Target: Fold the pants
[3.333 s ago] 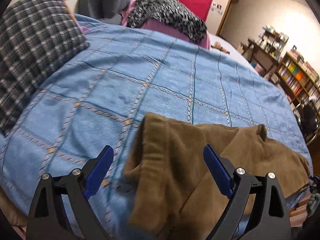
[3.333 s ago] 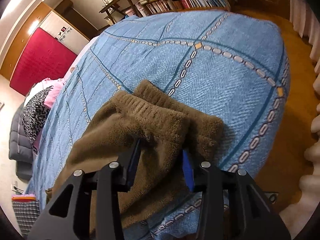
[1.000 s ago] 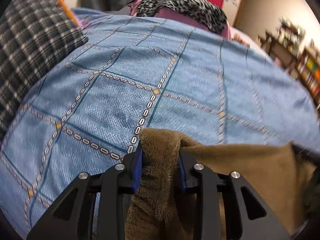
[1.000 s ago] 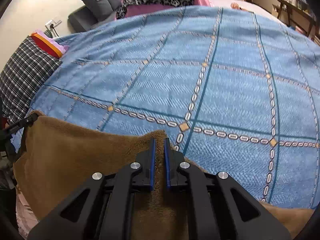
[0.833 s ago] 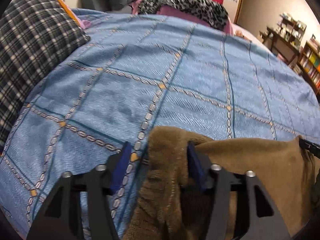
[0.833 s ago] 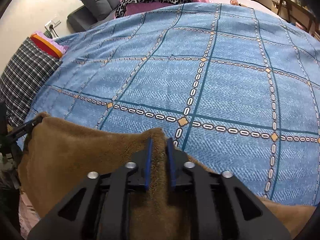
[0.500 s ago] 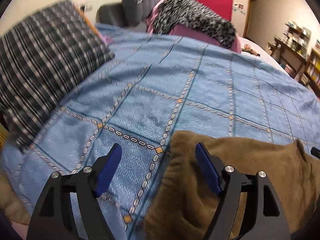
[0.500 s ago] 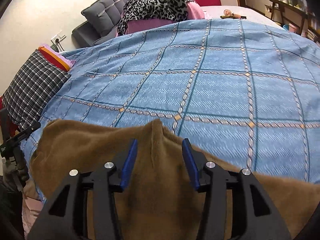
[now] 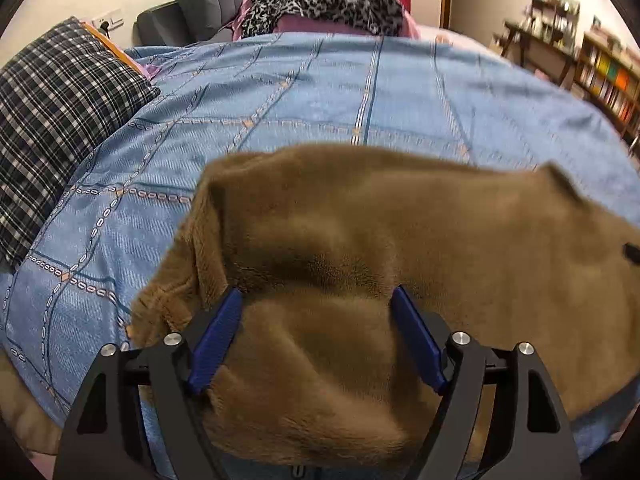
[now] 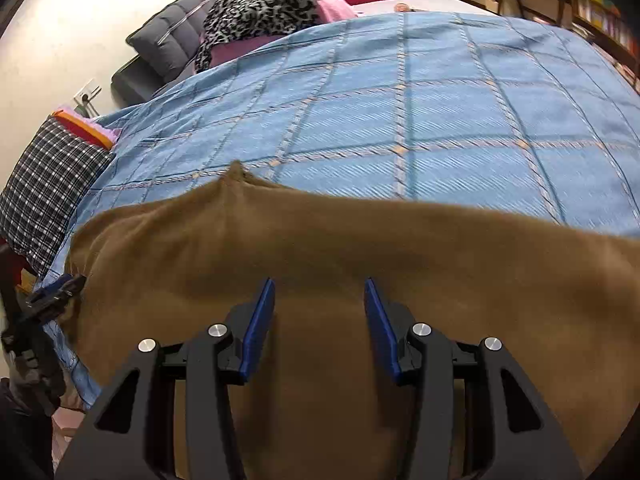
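My left tongs (image 9: 316, 336) and right tongs (image 10: 320, 320), tilted down over the pants (image 9: 400, 232) on the bed (image 9: 320, 92), had just spread, gripping nothing.

A blue patterned bedspread (image 9: 360, 92) covers the bed, flanked by a plaid pillow (image 9: 60, 120), leopard-print blanket (image 9: 320, 0) and bookshelves (image 9: 600, 72).

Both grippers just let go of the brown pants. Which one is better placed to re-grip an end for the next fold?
Probably left. The left gripper, jaws just opened, hangs by the pants' end edge near the plaid pillow. The right gripper, open, hovers over mid-cloth with no end beside it.
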`<state>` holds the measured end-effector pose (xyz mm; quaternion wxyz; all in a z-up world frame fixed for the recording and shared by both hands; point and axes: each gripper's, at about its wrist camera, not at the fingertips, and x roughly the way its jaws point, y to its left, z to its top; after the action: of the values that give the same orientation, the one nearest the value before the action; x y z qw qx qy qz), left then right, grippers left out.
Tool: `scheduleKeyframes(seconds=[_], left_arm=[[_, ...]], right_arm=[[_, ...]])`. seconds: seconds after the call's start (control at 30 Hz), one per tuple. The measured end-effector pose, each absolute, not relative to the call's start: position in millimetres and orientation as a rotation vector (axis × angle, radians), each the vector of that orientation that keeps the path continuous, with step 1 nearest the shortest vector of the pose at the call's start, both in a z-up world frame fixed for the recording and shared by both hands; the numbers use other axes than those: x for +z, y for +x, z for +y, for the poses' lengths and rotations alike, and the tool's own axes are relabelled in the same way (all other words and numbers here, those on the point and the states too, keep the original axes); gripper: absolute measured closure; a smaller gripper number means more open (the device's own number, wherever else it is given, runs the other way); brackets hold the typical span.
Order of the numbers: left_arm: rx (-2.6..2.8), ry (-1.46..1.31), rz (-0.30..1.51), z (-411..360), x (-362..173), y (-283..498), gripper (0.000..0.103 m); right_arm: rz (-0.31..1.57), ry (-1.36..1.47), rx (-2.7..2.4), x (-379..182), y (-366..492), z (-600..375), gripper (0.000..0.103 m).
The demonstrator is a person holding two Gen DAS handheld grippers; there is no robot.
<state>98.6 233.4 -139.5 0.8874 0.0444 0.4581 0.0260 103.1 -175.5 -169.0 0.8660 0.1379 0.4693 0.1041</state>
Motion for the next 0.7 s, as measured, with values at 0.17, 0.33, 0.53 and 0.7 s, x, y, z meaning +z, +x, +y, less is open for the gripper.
scheduleKeyframes(seconds=[0.17,0.33,0.53,0.7], left_arm=[[0.085,0.098,0.966,226.0,-136.2,100.0,0.024],[0.039,0.11,0.906,195.8,-99.7,94.9,0.023],[-0.167,0.187,0.859,100.1,-76.2,81.0,0.022],[-0.363,0.219,0.85,16.9,-70.5,70.4,0.022]], right_arm=[[0.925,0.357,0.17,-160.0,78.2,-212.2,0.055],[0.797,0.401,0.098,-137.2,46.9,-257.2,0.042],[0.699,0.471,-0.027,-123.1,2.6,-323.8,0.039],[0.65,0.535,-0.172,-121.6,-46.7,-385.0,0.039]])
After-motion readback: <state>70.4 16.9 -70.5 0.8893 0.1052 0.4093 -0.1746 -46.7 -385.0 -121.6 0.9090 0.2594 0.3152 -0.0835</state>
